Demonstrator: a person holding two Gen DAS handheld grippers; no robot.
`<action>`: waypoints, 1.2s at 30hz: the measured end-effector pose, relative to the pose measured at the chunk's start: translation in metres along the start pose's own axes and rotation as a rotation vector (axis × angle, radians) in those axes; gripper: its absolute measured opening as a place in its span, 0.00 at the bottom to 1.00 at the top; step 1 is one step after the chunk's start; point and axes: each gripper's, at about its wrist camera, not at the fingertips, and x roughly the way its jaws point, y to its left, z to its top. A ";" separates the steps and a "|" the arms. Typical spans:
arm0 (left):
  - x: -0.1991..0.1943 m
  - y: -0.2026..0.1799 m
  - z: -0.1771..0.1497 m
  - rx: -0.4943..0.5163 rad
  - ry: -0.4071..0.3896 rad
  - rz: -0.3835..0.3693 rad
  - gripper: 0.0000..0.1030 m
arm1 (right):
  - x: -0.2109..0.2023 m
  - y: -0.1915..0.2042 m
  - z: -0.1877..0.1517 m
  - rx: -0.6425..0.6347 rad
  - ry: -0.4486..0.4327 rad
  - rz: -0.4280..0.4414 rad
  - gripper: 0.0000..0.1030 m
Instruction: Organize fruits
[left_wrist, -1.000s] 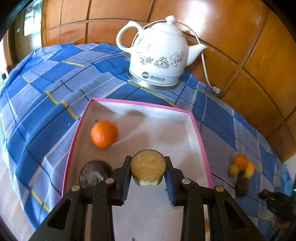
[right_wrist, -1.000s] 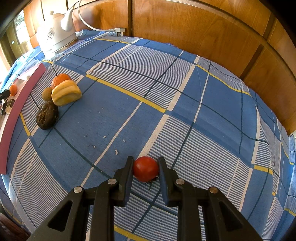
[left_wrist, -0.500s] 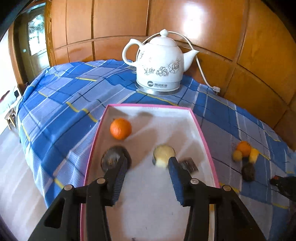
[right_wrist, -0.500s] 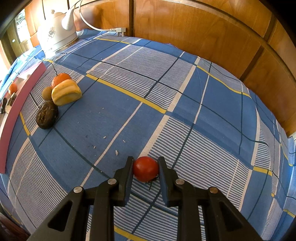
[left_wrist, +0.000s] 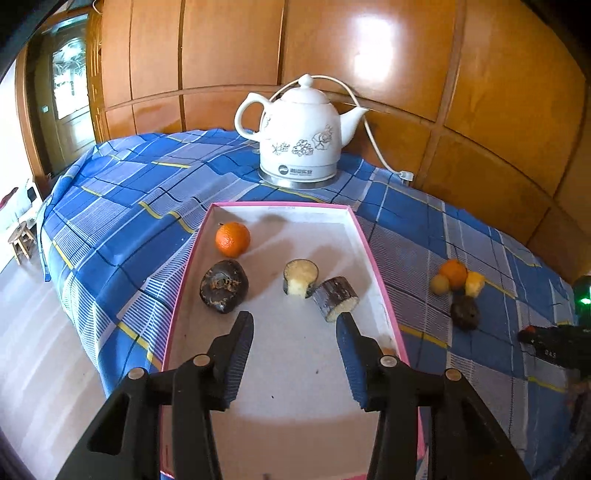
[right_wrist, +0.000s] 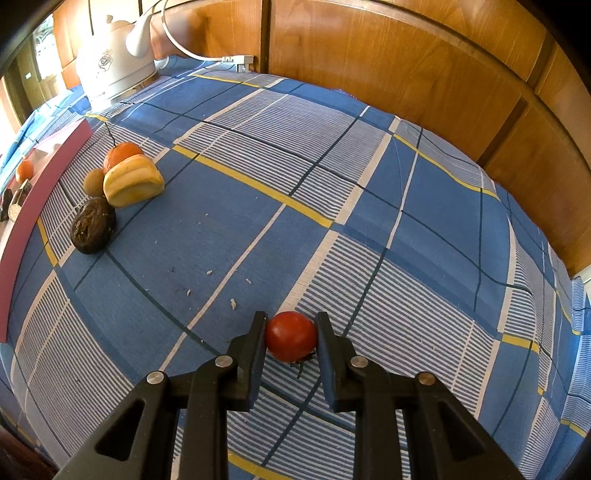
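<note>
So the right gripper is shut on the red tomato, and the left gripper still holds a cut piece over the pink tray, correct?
Not quite. The left wrist view shows the left gripper open and empty; its jaws have just opened, and both cut pieces lie in the pink tray. The right gripper does clamp the red tomato.

The white kettle (left_wrist: 301, 136) bears a round dark logo and a line of small print near its base, too small to read. Faint lettering on the pink box's (left_wrist: 373, 251) far inner wall is illegible.
</note>
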 end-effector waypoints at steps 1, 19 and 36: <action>-0.001 -0.001 -0.001 0.001 0.001 -0.003 0.46 | 0.000 0.000 0.000 0.000 0.000 -0.001 0.25; -0.006 -0.001 -0.008 -0.006 0.009 -0.021 0.51 | -0.001 0.001 0.000 -0.003 -0.002 -0.005 0.25; -0.013 0.019 -0.009 -0.043 -0.015 0.000 0.50 | -0.004 0.005 0.001 -0.019 -0.011 -0.032 0.25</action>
